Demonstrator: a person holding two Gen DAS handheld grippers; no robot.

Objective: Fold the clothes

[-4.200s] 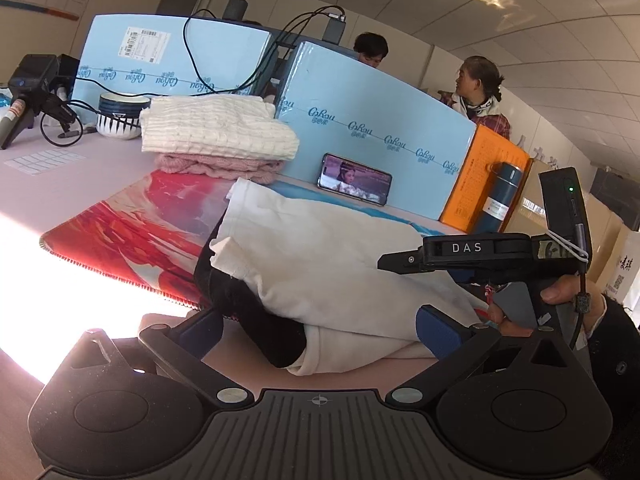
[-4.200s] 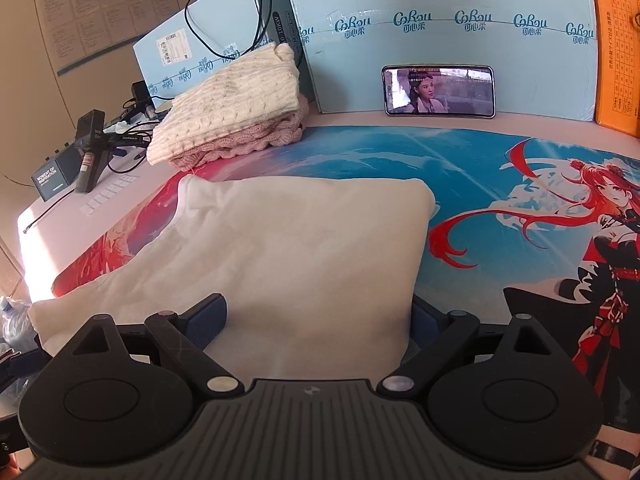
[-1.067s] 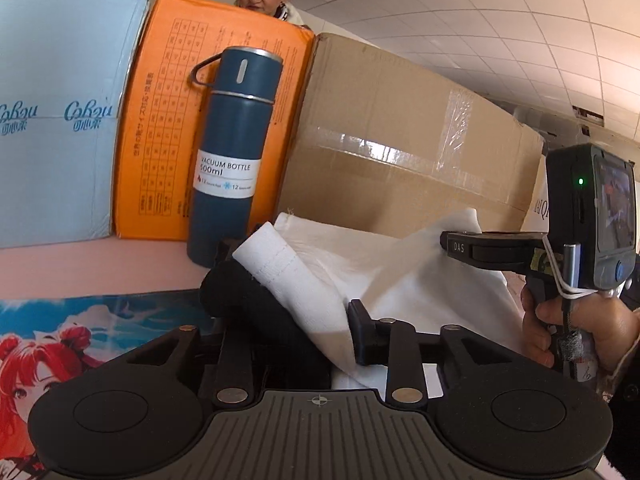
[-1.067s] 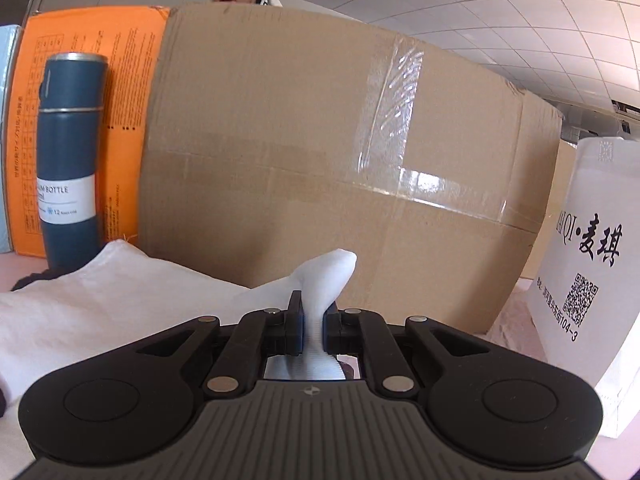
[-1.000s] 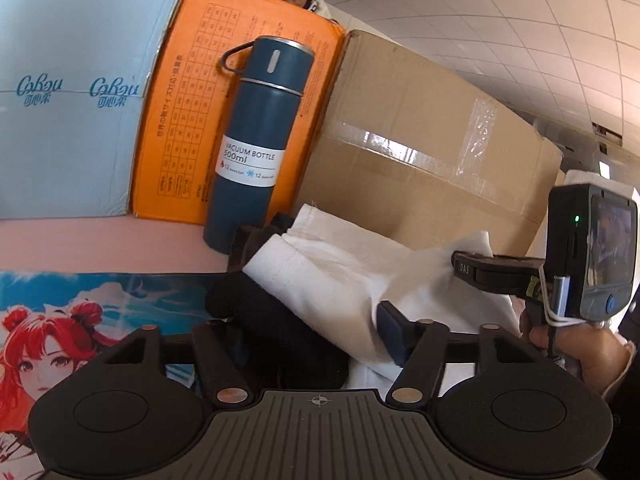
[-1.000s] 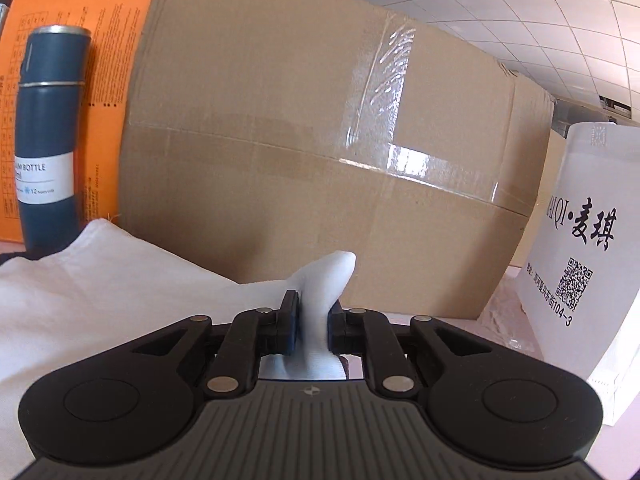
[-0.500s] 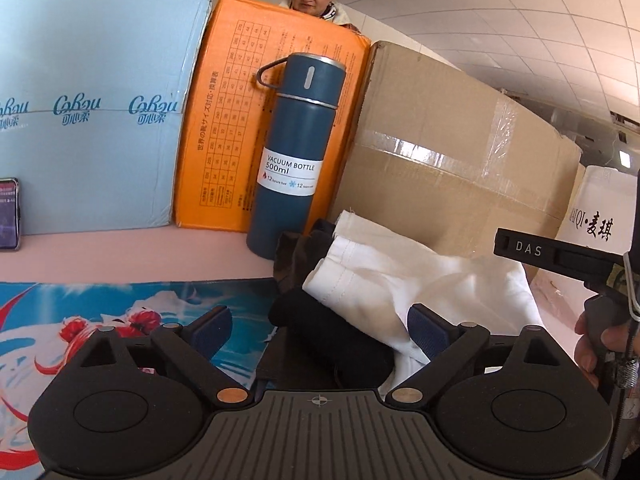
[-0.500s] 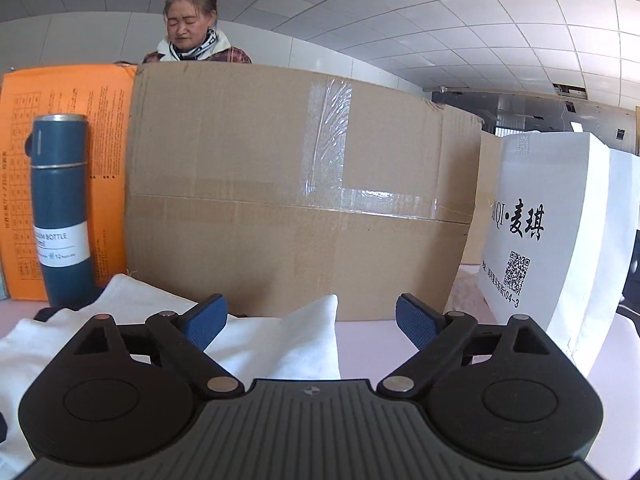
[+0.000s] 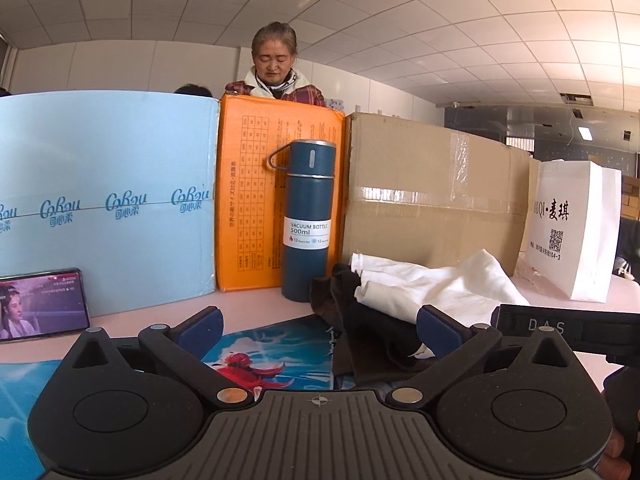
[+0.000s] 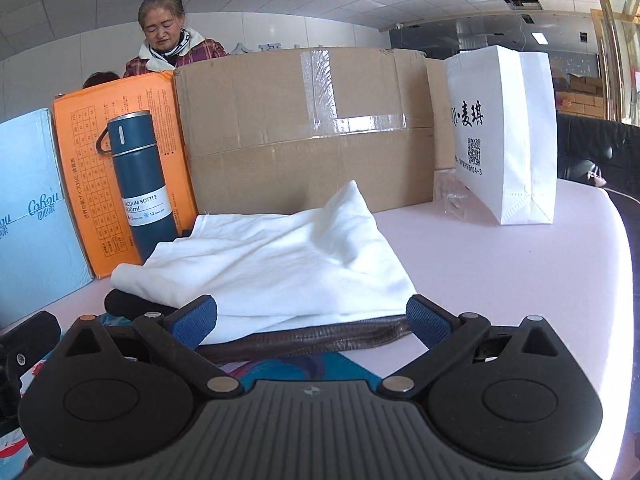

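Left hand-held gripper: spread wide, empty, backed off.
Right hand-held gripper: had let go a second earlier, now wide.
White garment: folded, dropped on dark clothes, before the cardboard box.
Meaning: this piece looked finished.

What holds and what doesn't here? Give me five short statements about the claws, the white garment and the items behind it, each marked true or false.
1. Both the left claw and the right claw are open. True.
2. The white garment lies on top of dark clothing. True.
3. The blue vacuum bottle lies tipped on its side. False: it stands upright before the orange box.
4. The right claw grips the garment. False: its fingers are spread, gripping nothing.
5. A white paper bag stands right of the cardboard box. True.
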